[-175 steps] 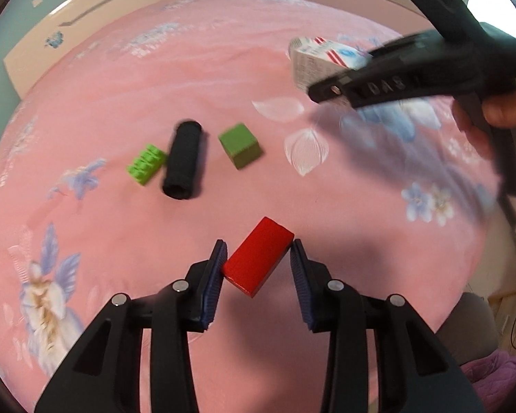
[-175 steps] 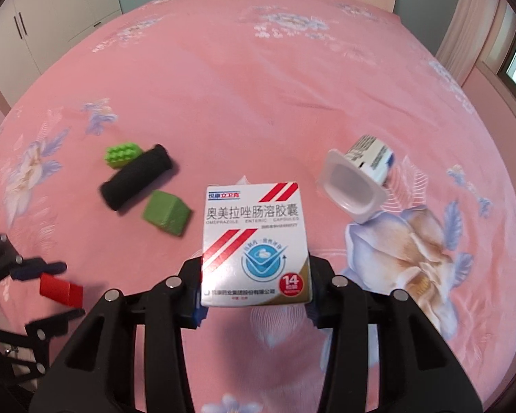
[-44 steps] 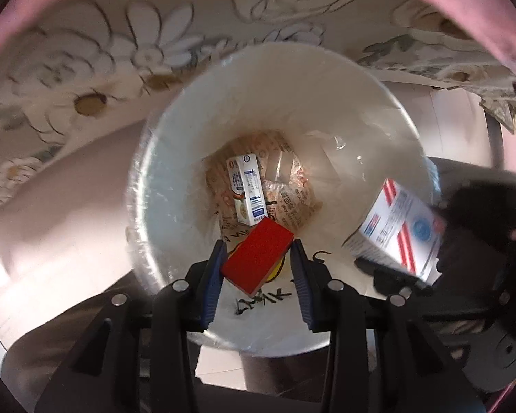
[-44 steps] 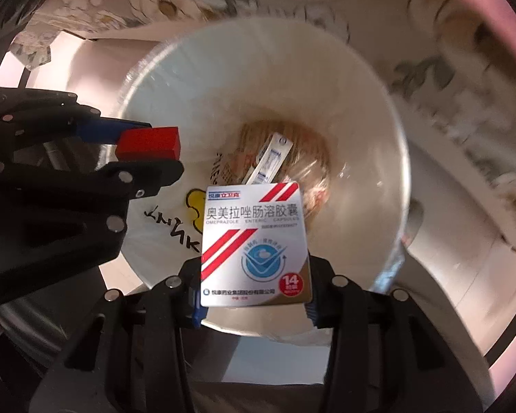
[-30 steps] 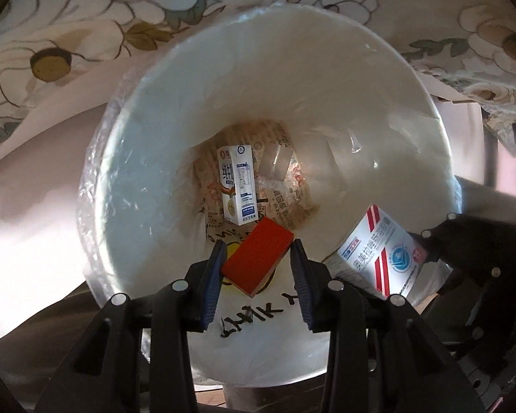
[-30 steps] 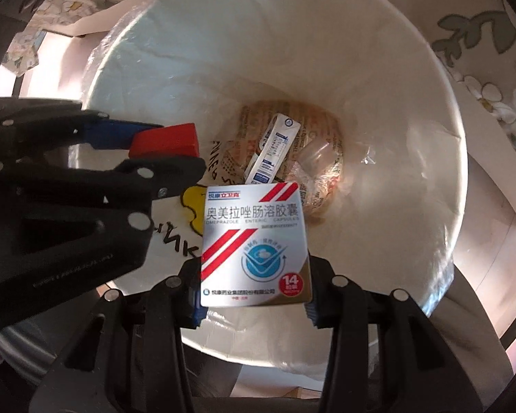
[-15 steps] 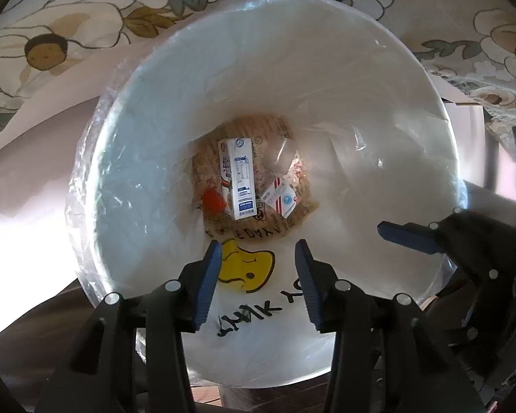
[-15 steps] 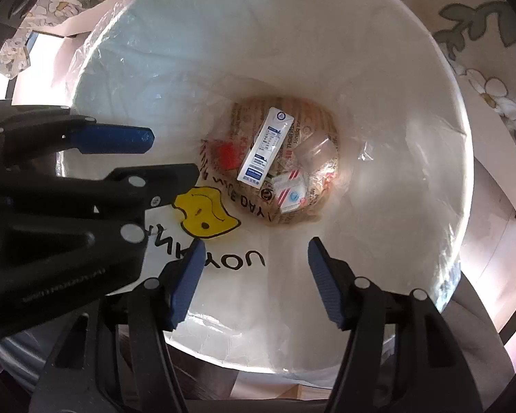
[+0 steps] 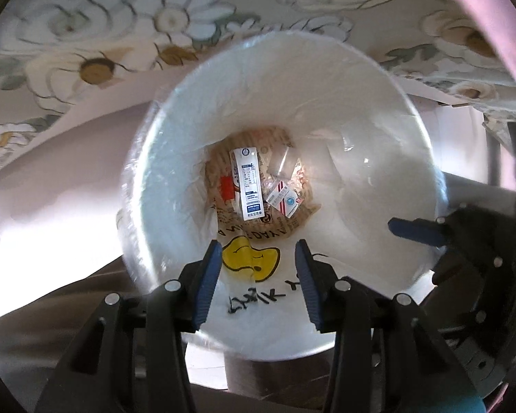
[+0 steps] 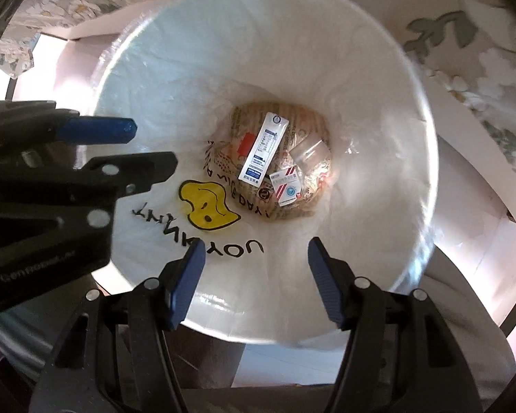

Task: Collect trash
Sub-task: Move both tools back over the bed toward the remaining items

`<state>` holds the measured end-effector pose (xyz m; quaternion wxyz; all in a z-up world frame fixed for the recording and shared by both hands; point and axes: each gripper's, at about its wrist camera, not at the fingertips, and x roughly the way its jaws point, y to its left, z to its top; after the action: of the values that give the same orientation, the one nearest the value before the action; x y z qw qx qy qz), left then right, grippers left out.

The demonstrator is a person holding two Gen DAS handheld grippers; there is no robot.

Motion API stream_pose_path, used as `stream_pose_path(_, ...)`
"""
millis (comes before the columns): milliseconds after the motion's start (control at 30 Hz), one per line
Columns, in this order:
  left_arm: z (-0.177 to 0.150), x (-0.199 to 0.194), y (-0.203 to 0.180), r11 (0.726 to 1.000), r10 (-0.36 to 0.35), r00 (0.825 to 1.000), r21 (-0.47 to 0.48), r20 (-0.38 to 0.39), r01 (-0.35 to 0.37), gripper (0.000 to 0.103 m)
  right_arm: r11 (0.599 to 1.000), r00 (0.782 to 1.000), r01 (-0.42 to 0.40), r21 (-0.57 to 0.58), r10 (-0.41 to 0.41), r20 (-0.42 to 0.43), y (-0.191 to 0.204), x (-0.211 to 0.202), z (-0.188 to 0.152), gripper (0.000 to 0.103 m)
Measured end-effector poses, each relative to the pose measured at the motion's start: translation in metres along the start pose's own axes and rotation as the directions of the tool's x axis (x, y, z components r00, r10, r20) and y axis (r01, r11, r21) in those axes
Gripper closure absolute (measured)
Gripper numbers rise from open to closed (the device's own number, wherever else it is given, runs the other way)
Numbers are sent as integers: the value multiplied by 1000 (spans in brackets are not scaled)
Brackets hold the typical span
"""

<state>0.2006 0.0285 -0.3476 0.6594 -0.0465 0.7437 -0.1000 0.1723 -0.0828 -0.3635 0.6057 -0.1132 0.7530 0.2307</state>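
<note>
Since both are dropped: nothing held now
left hand-held gripper [image 9: 258,275]: jaws apart, empty
right hand-held gripper [image 10: 254,272]: same
red block [image 9: 227,187]: bin [image 9: 326,69] bottom, mid-frame; probably stiff, light
pill box [image 10: 287,186]: beside it; likely crushable, take its flat faces

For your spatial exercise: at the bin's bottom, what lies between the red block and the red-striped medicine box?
A long white carton lies between red block and medicine box, in both wrist views.
</note>
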Motion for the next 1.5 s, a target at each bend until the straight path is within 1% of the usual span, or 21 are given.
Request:
stream_pose_path(167, -15, -27, -10, 998, 36, 998, 53, 55, -39, 56, 1000, 1000, 0, -3, 0, 22, 3, -19, -14, 40)
stream_pose_path(333, -27, -59, -15, 993, 72, 990, 86, 119, -82, 56, 999, 998, 32, -43, -29, 58, 11, -45, -29, 40)
stream_pose_path(533, -34, -96, -19, 992, 62, 980, 98, 190, -82, 56, 997, 991, 42, -61, -34, 126, 16, -79, -42, 40)
stream_pose_path(733, -39, -139, -28, 988, 69, 962, 115, 263, -103, 56, 990, 977, 107, -93, -88, 193, 22, -119, -55, 40)
stream_pose_path(867, -39, -168, -33, 986, 72, 947, 122, 313, -116, 56, 988, 969, 118, -99, -93, 227, 20, -142, -57, 40)
stream_pose_path(967, -38, -186, -36, 985, 72, 936, 124, 344, -121, 56, 986, 959, 134, -100, -103, 264, 19, -165, -59, 40)
stream_pose_path(1067, -36, -207, -38, 983, 76, 925, 129, 374, -132, 56, 984, 945, 148, -100, -111, 308, 19, -192, -60, 40)
stream_pose_path(1167, -33, -229, -40, 980, 81, 909, 132, 408, -147, 56, 979, 926, 173, -104, -125, 356, 21, -219, -62, 40)
stream_pose_path(1300, -27, -258, -45, 978, 82, 892, 137, 445, -158, 56, 974, 893, 204, -98, -145, 426, 19, -258, -62, 40)
stream_pose_path(1500, -13, -299, -55, 966, 115, 855, 144, 506, -215, 56, 962, 843, 257, -86, -180, 506, 9, -313, -60, 40)
